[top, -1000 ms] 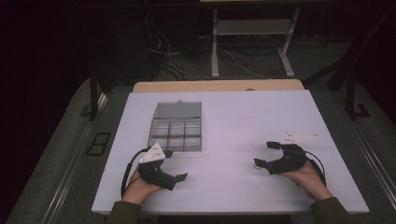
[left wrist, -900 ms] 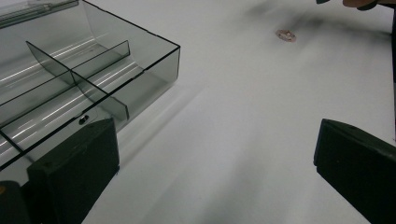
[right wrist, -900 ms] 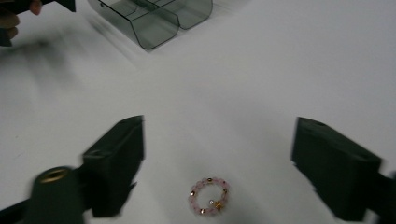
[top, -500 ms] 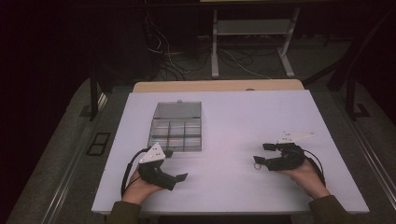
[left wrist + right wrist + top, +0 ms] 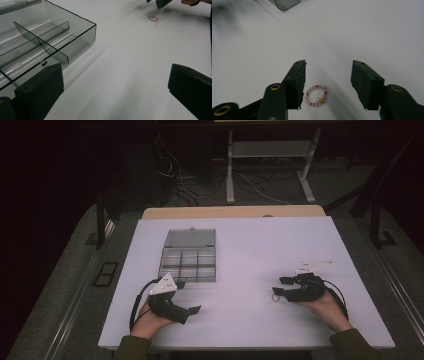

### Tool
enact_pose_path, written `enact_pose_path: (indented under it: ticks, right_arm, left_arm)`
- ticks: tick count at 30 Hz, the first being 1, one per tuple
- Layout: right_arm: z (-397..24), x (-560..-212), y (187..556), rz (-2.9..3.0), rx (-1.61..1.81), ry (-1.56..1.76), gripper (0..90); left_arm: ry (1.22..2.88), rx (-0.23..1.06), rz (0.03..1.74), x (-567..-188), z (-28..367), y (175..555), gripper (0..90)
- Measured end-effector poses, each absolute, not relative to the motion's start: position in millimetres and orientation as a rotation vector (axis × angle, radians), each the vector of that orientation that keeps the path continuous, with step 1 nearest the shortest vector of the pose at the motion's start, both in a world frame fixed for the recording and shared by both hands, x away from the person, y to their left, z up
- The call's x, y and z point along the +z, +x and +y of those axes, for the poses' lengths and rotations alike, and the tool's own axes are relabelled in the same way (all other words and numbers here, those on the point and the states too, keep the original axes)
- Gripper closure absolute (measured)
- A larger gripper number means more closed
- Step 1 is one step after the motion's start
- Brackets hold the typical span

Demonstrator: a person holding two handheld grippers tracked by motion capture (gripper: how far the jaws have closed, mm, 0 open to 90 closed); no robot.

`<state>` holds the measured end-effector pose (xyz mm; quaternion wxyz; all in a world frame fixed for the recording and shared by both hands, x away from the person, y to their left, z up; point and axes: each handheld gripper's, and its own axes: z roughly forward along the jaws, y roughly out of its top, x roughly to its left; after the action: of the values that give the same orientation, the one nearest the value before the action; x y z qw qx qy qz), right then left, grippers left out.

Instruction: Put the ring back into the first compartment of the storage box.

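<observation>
Right gripper half-spread, jaws just closing around small pink-and-gold beaded ring on white table, not pinching yet; next: finish pinch, lift toward far-left smoky clear plastic compartment box.

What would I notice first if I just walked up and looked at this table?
Probably the tiny pink bead ring lying on the white table, right between the open jaws of the right gripper, which have just been closing around it without touching it yet. Next, the smoky clear compartment box at the table's middle left, its lid open. The left gripper rests open just in front of that box.
</observation>
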<state>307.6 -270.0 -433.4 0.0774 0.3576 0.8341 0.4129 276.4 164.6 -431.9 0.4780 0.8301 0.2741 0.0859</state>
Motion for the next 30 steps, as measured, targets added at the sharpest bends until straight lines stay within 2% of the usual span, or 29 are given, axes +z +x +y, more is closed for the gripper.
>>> enact_pose_path:
  ticks: [8, 30]
  right_arm:
    - [-270, -435, 309, 2.508, 1.200, 1.073, 57.7]
    - [-265, -444, 311, 2.603, 1.111, 1.073, 75.2]
  left_arm:
    - [2.031, 0.210, 0.666, -432, 164, 277, 0.0]
    - [2.030, 0.207, 0.670, -432, 165, 277, 0.0]
